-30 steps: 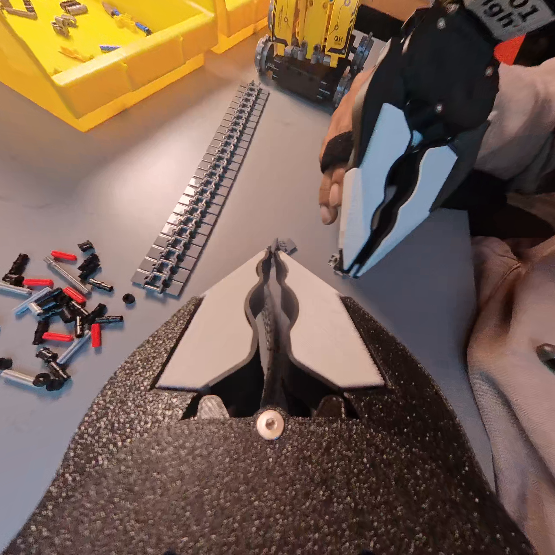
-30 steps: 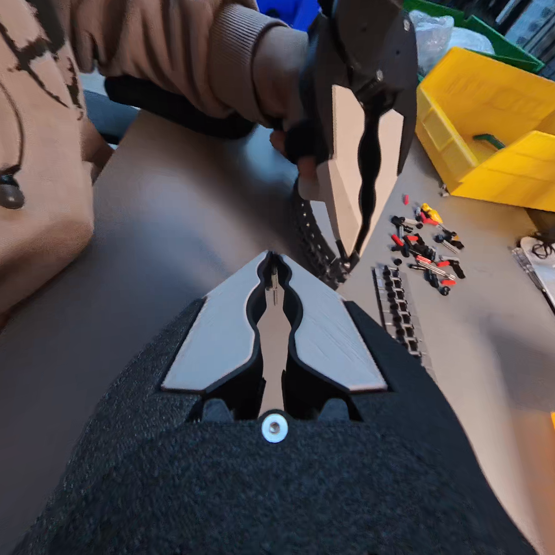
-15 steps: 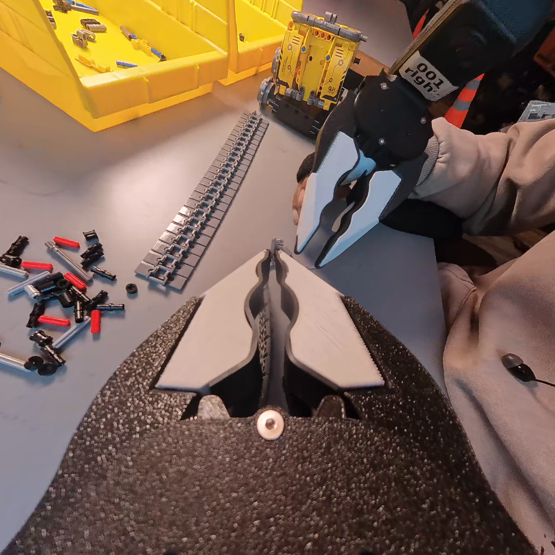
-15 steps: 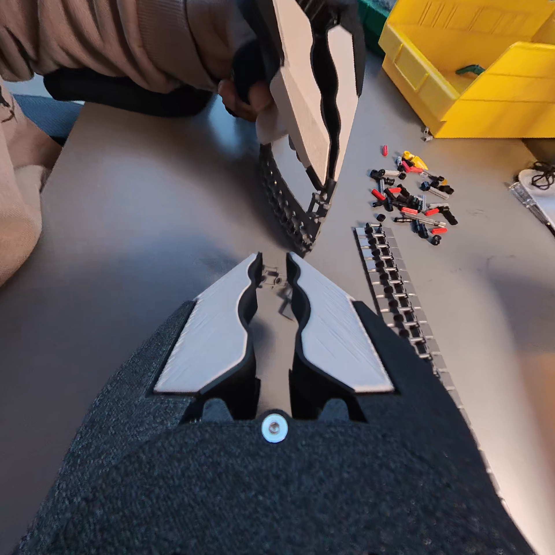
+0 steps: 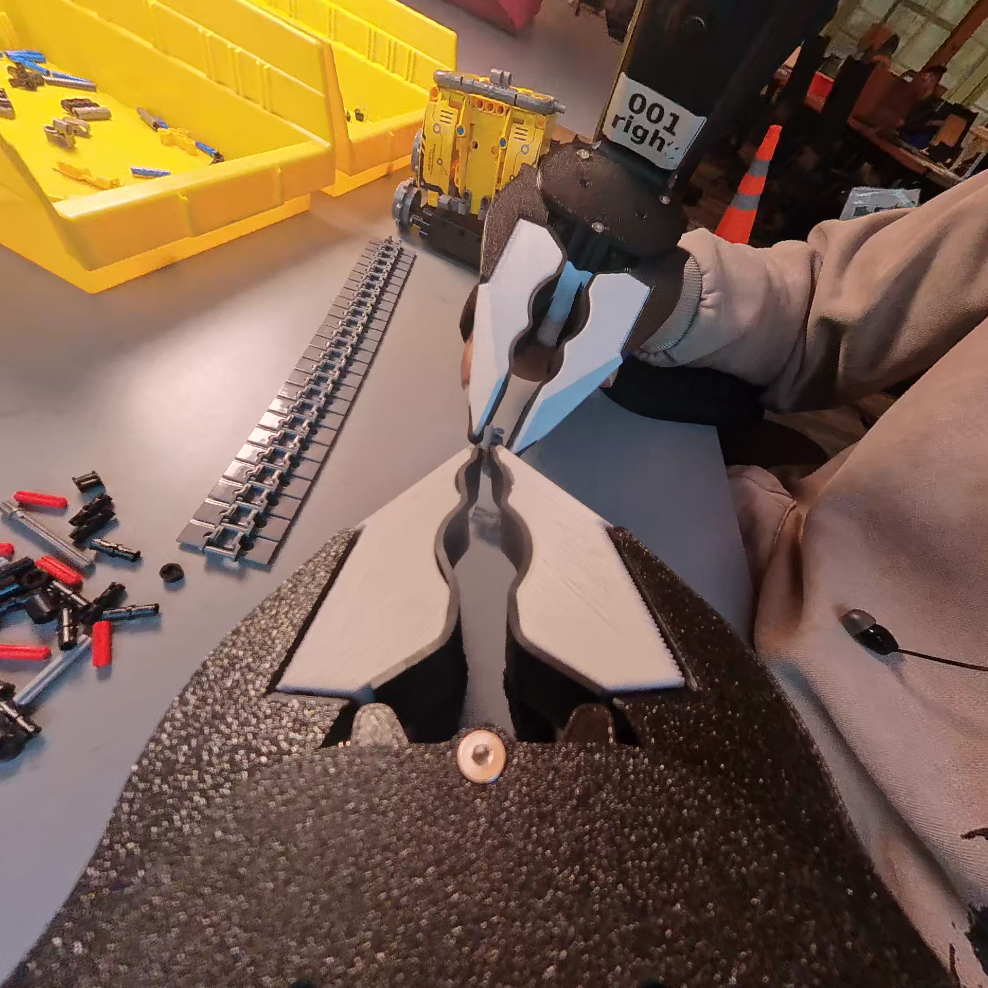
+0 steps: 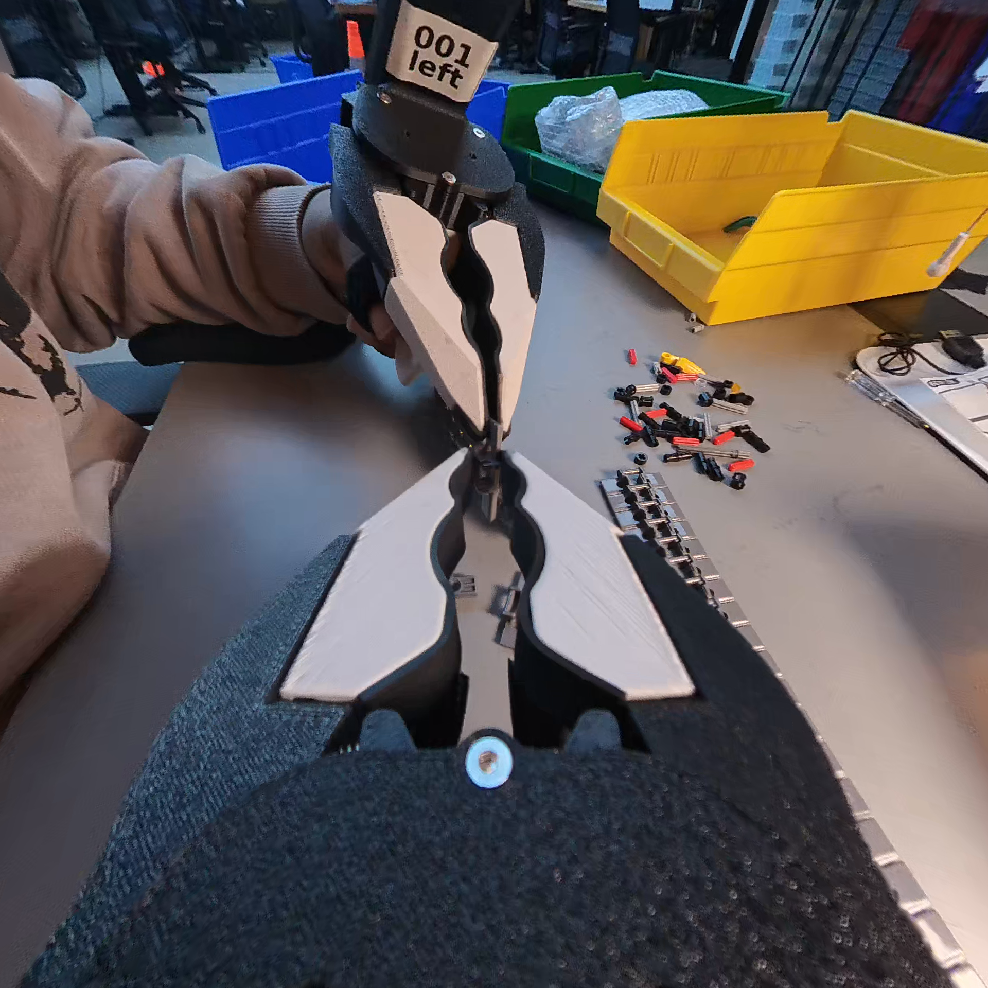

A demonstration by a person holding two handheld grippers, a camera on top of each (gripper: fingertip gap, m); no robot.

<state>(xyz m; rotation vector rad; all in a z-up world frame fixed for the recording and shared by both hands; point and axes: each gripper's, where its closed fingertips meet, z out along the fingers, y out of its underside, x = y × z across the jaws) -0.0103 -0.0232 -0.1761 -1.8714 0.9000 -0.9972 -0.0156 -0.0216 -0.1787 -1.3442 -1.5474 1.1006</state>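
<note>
Link [image 6: 494,429] is pinched by the closed left gripper [image 5: 484,457], tip to tip with a second link [image 6: 485,478] nipped by the right gripper [image 6: 487,460]; either could be popped loose by misalignment.

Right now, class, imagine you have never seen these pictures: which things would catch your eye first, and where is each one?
The two grippers meet tip to tip mid-table: the left gripper and the right gripper each pinch a small grey track link. Left of them in the left wrist view lies a long grey track strip, with yellow bins behind it and a yellow toy vehicle beside the bins.
</note>
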